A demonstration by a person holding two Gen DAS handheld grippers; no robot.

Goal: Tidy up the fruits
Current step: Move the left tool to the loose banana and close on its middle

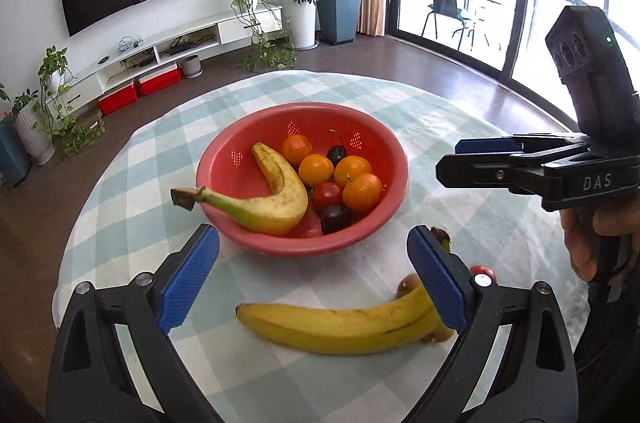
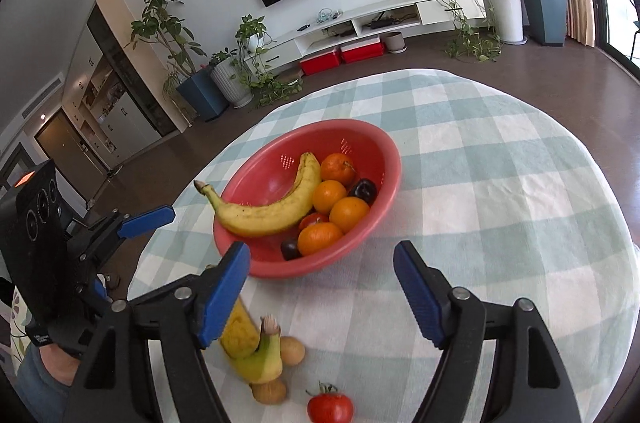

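Observation:
A red bowl [image 1: 224,159] [image 2: 376,143] on the checked tablecloth holds a banana [image 1: 276,195] [image 2: 272,211], several oranges [image 1: 362,191] [image 2: 349,213], dark plums [image 1: 335,217] and a tomato [image 1: 327,194]. A pair of joined bananas [image 1: 344,329] [image 2: 244,343] lies on the cloth in front of the bowl. My left gripper [image 1: 314,279] is open, hovering over it with the fingers astride. My right gripper [image 2: 320,299] is open and empty near the bowl's front; it shows in the left wrist view [image 1: 472,163]. A tomato [image 2: 330,407] and two small brown fruits [image 2: 292,351] lie beside the bananas.
The round table's checked cloth [image 2: 500,183] extends to the right of the bowl. The table edge drops to a dark floor. A TV, a white console, potted plants and a glass door stand in the background.

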